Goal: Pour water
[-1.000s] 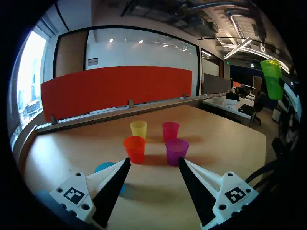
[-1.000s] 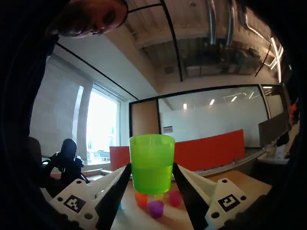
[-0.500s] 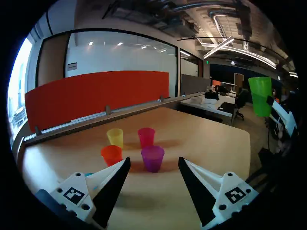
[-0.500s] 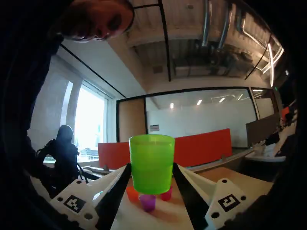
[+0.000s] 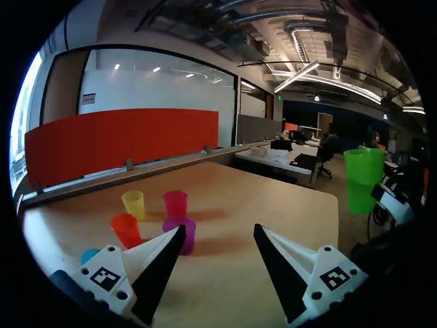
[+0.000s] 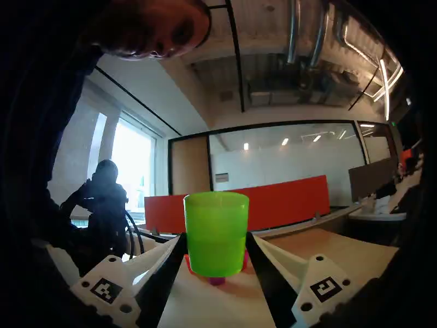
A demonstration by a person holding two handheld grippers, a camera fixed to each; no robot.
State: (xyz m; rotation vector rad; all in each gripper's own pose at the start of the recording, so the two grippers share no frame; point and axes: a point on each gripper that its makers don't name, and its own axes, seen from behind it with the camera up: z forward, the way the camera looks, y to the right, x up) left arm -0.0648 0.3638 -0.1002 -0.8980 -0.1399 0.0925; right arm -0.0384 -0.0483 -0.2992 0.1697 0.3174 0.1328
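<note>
My right gripper (image 6: pixel 216 236) is shut on a translucent green cup (image 6: pixel 216 240), held upright in the air; its lower half looks darker, as with liquid. In the left gripper view the same green cup (image 5: pixel 362 180) hangs at the right beyond the table edge. My left gripper (image 5: pixel 218 229) is open and holds nothing, low over the wooden table (image 5: pixel 262 208). Ahead and to its left stand a yellow cup (image 5: pixel 134 204), a pink cup (image 5: pixel 175 203), an orange cup (image 5: pixel 126 230) and a purple cup (image 5: pixel 188 227), the last partly behind my left finger.
A blue cup (image 5: pixel 88 255) peeks out at the lower left. An orange partition (image 5: pixel 120 136) runs along the table's far edge. Desks and chairs (image 5: pixel 289 153) stand beyond the right edge. A purple cup (image 6: pixel 217 280) shows under the green one. A person leans over at the upper left (image 6: pixel 147 27).
The left gripper view has swung right, so the table cups slid left. The green cup has come down from upper right to mid right. In the right gripper view the table cups slipped behind the green cup.
</note>
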